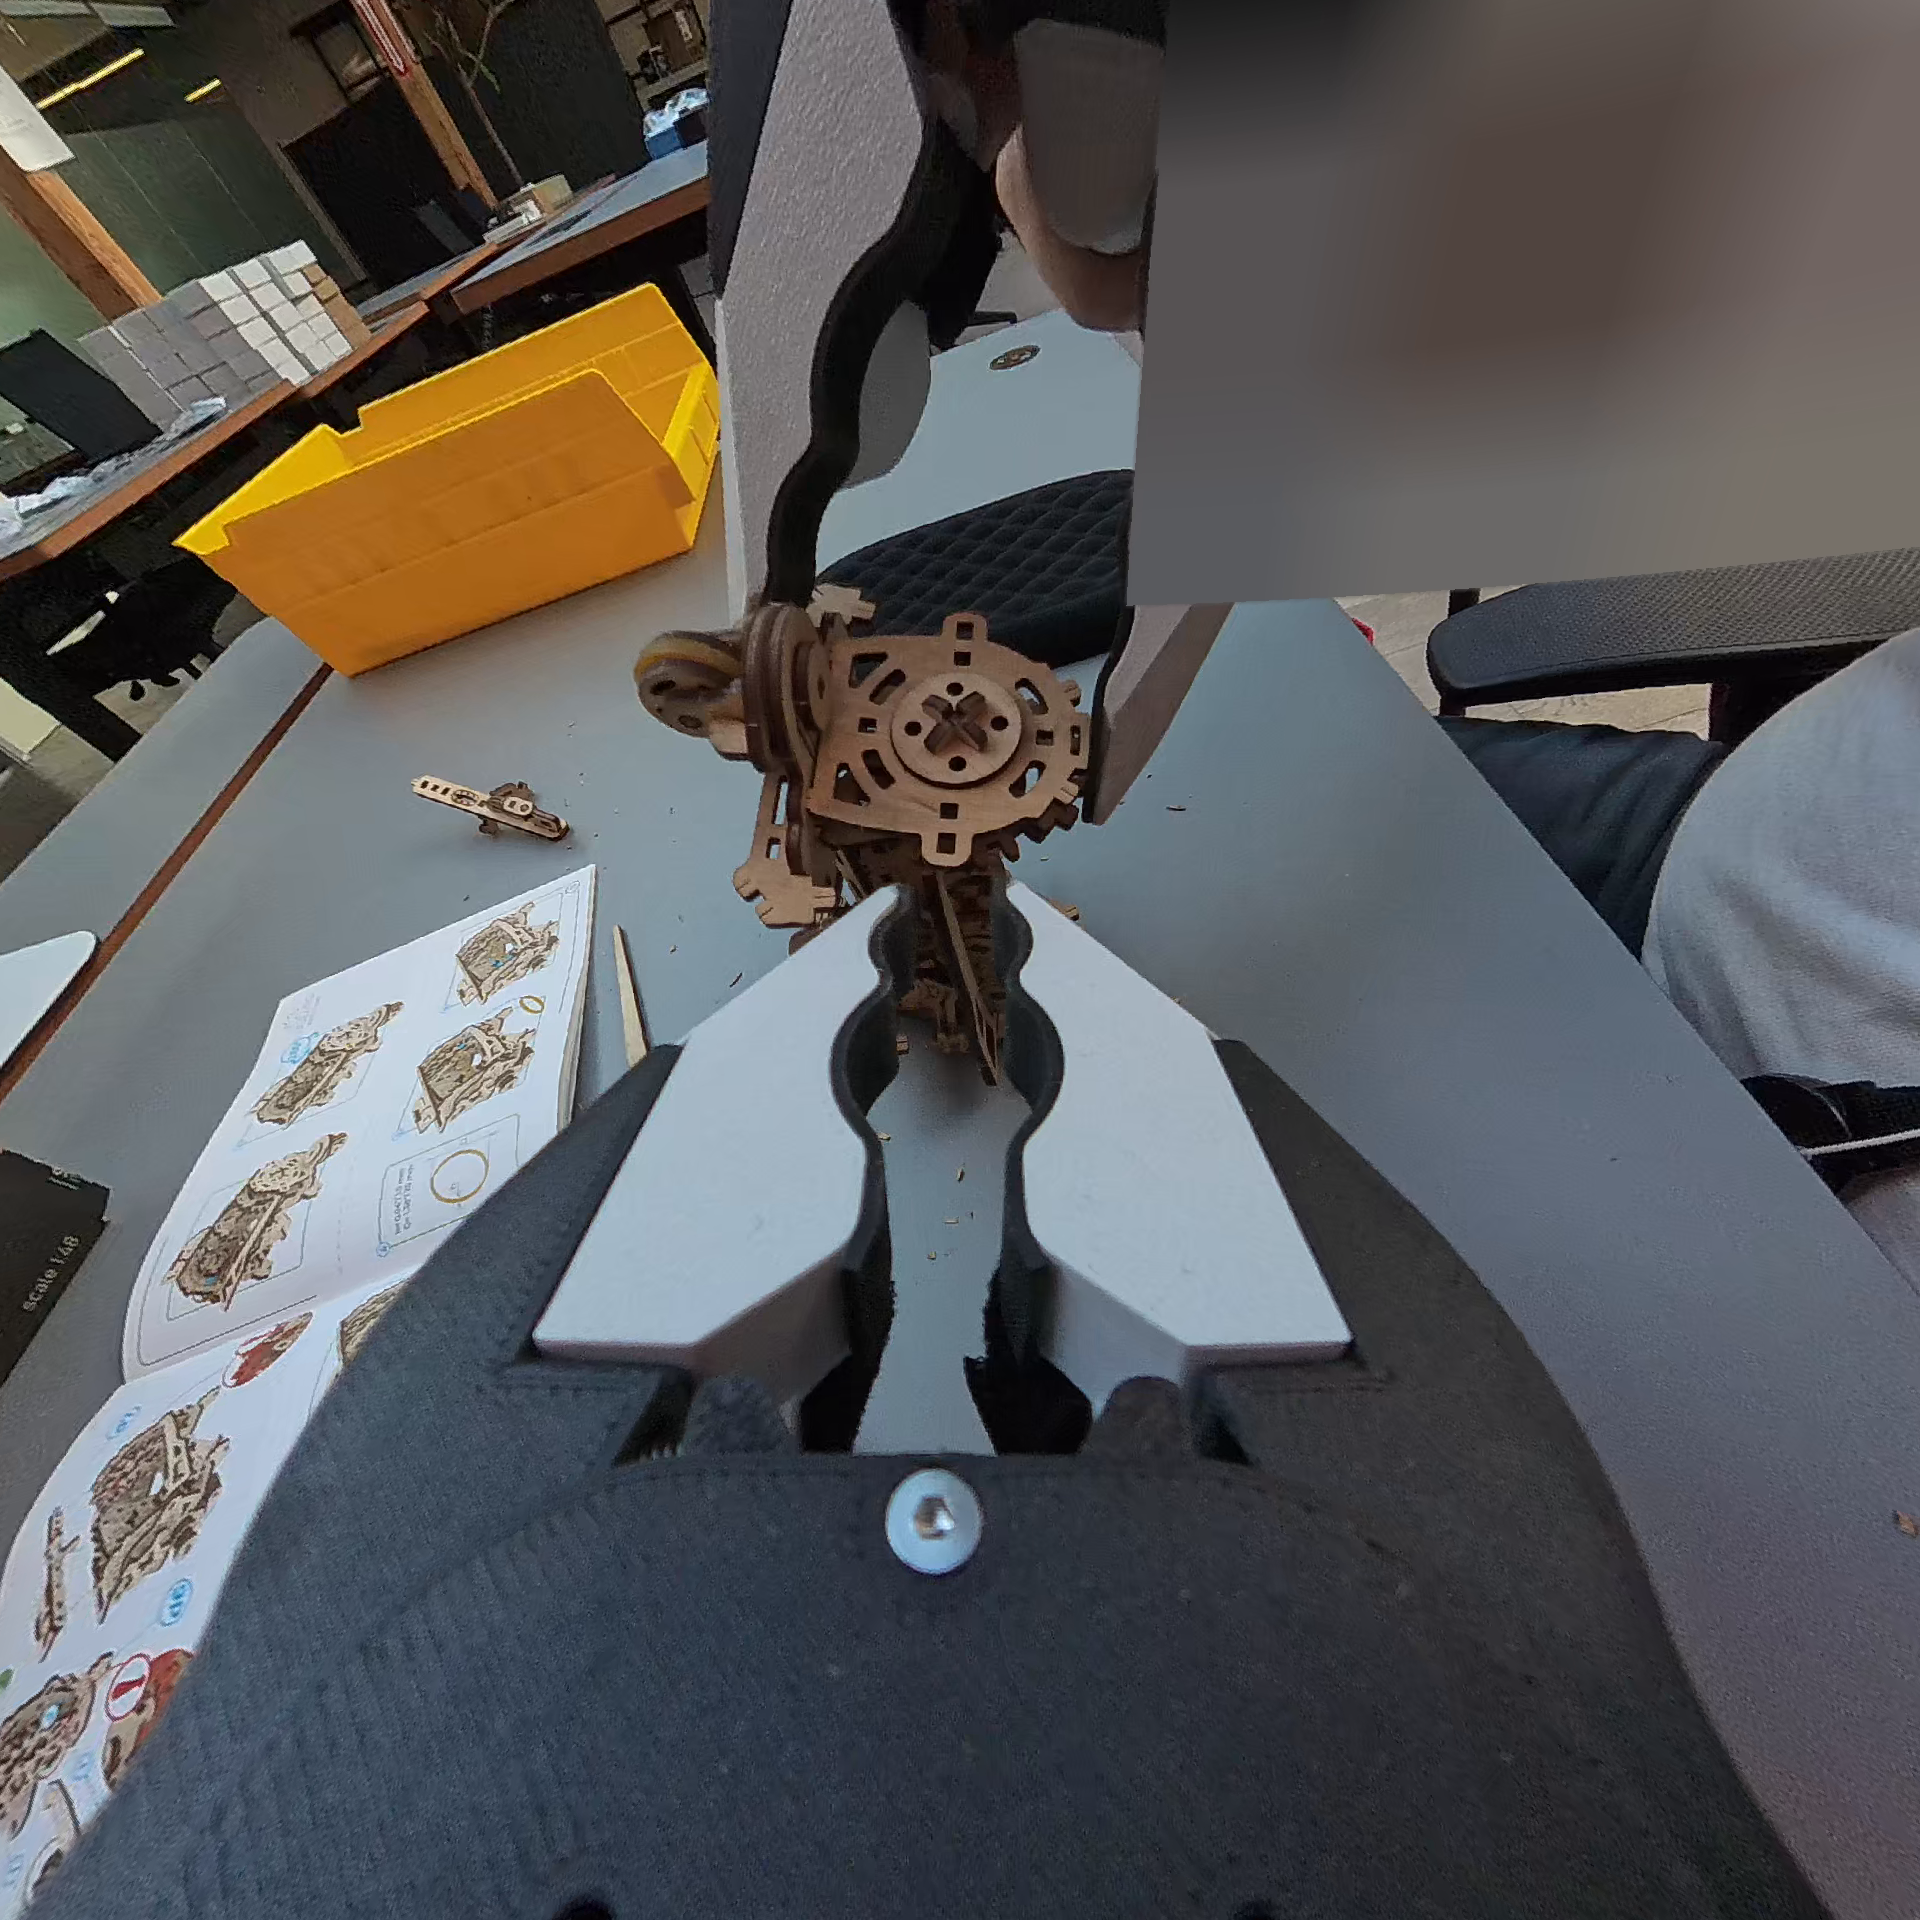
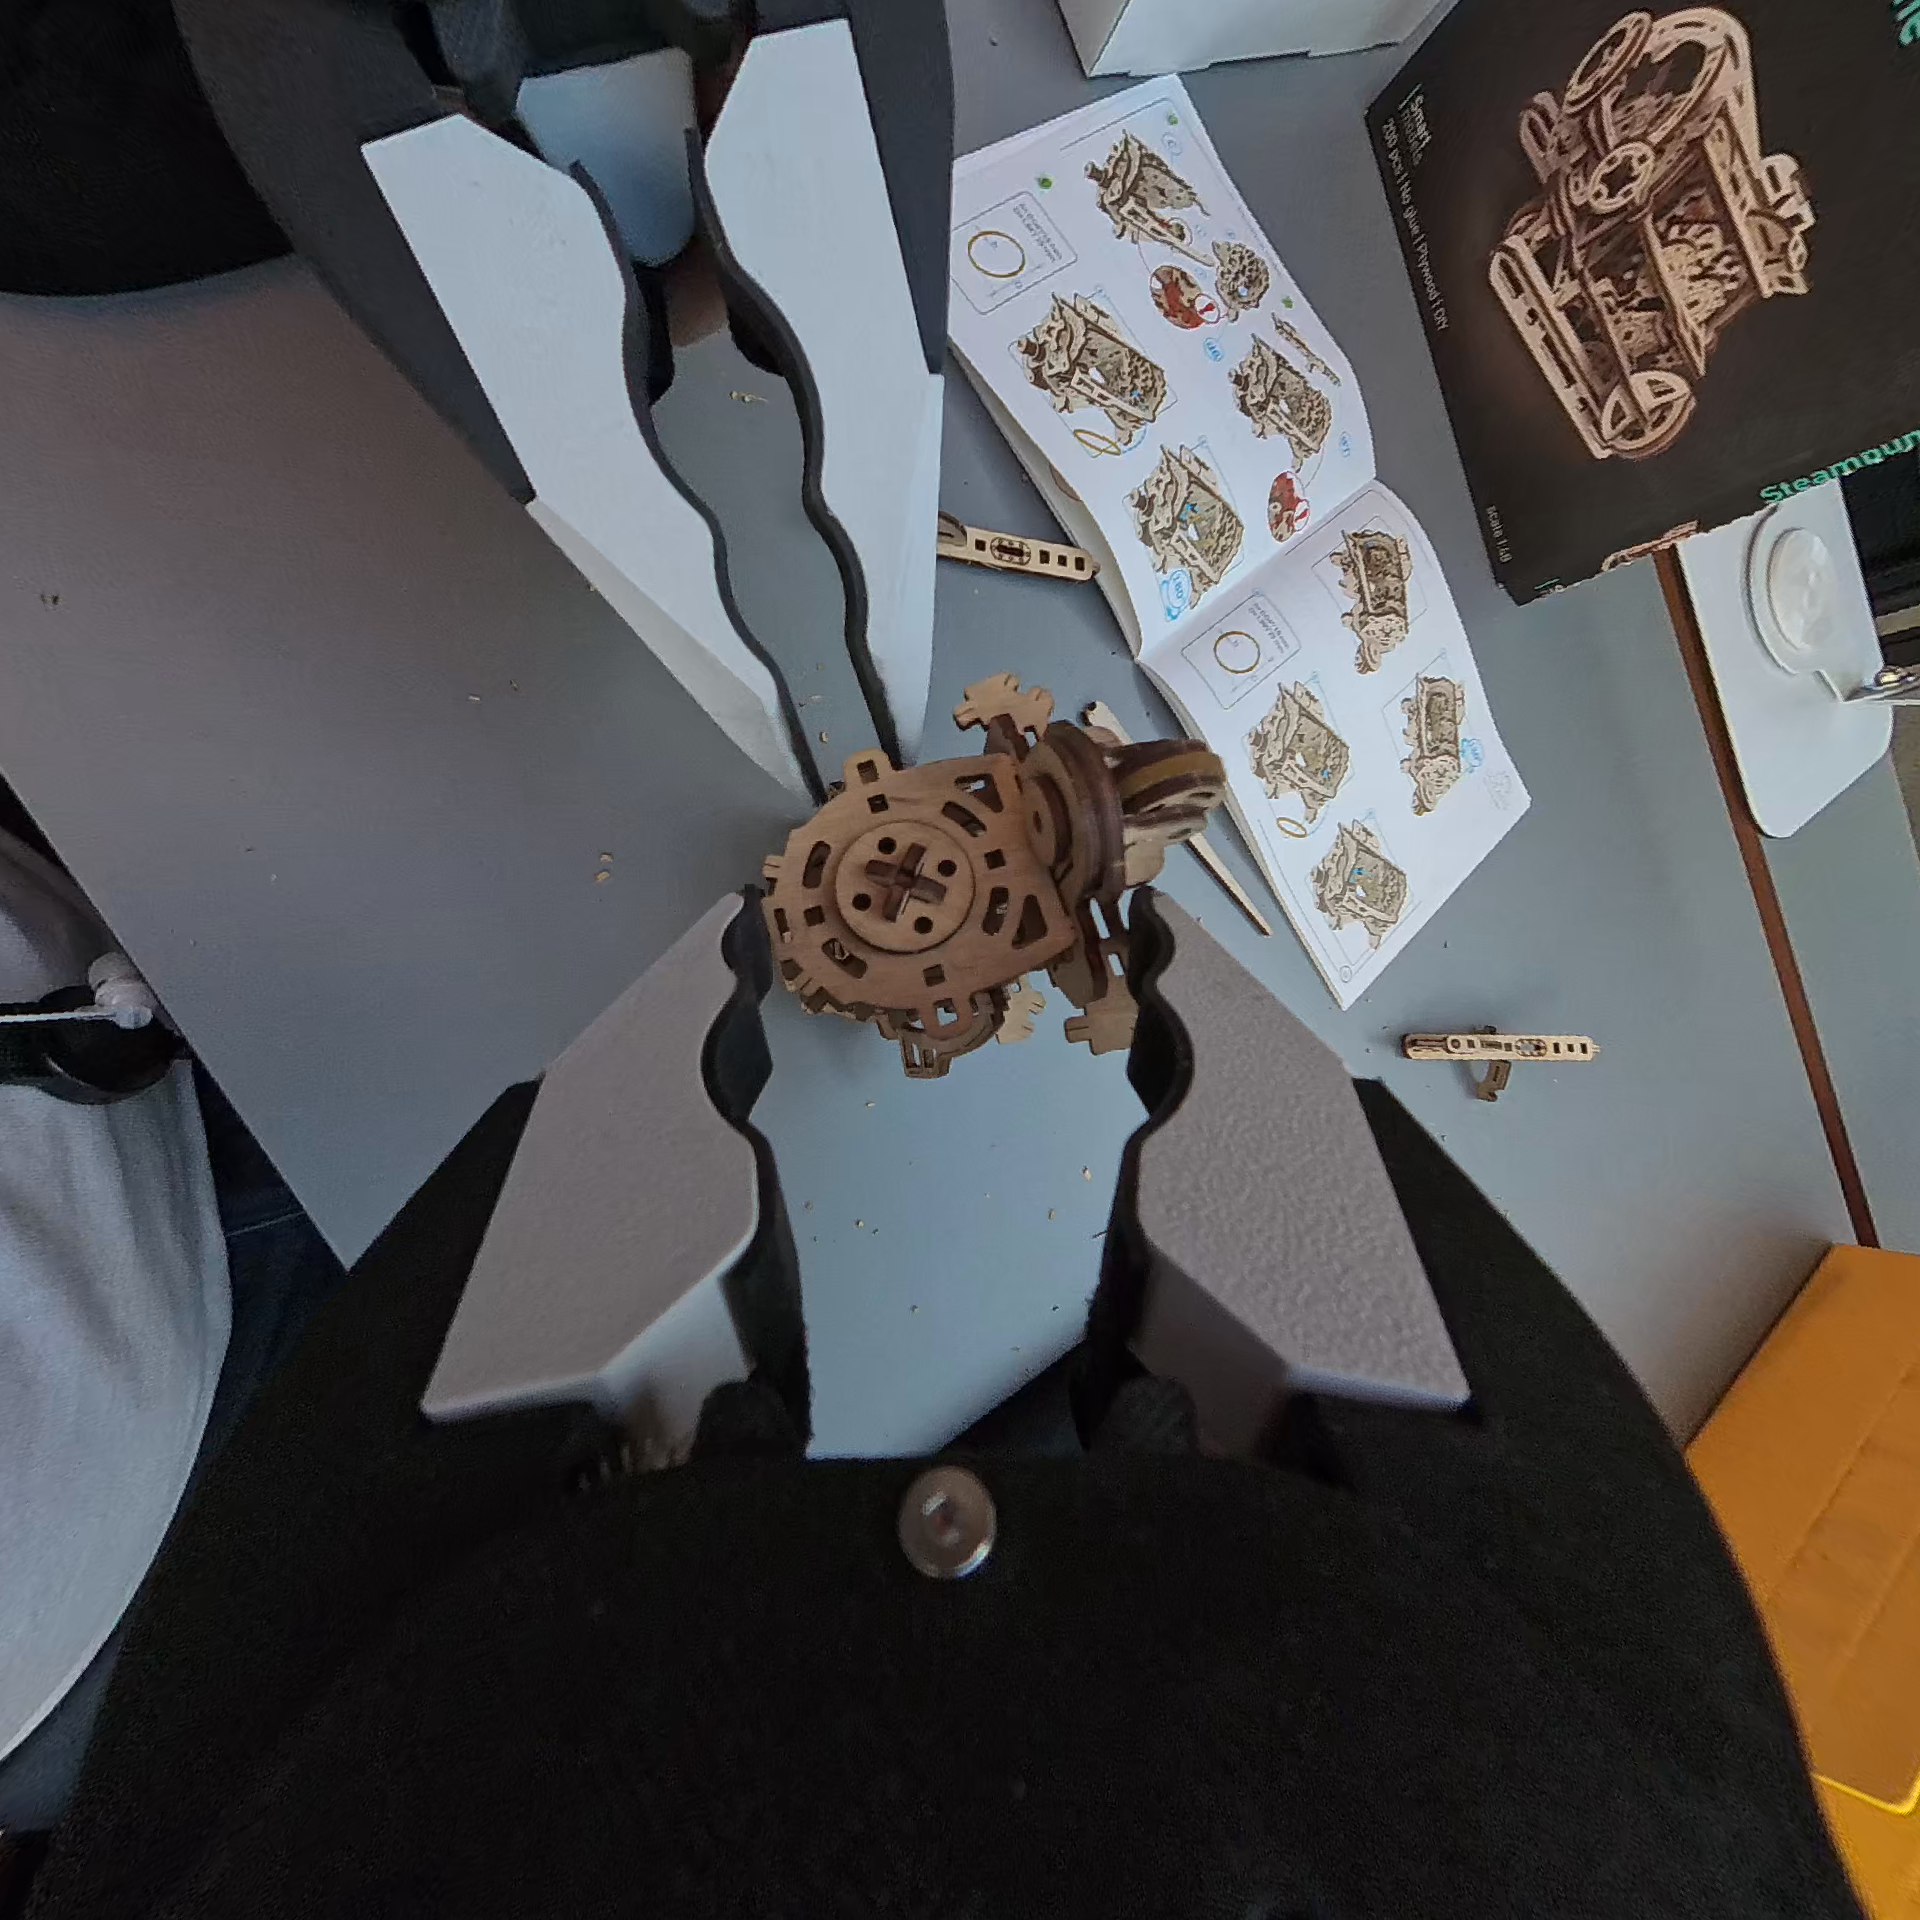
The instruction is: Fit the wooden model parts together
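Observation:
A partly built wooden model [image 1: 966, 727] with a round cross-slotted hub plate is held in the air above the grey table [image 1: 1299, 935]. My left gripper [image 1: 954, 914] is shut on the model's narrow lower part. My right gripper [image 1: 940, 686] comes from above, its jaws closed against the model's two sides, one on the stacked discs and one on the plate's edge. In the right wrist view the model [image 2: 914, 883] sits between the right gripper's [image 2: 945, 914] fingers, and the left gripper [image 2: 868, 769] pinches its far edge.
An open instruction booklet [image 1: 364, 1122] [image 2: 1195, 520] lies beside the model. Loose wooden strips [image 1: 488, 805] [image 2: 1496, 1049] [image 2: 1018, 556] and a wooden stick [image 1: 629, 997] lie near it. A yellow bin [image 1: 468, 499], a black box [image 2: 1662, 260] and a person's lap [image 1: 1787, 883] border the table. Less than 4 cm separates the two grippers' tips. From either gripper's tips it is about 15 centimeters to the wooden stick [image 1: 629, 997]. My right wrist view [image 2: 1204, 856] looks at it from another angle.

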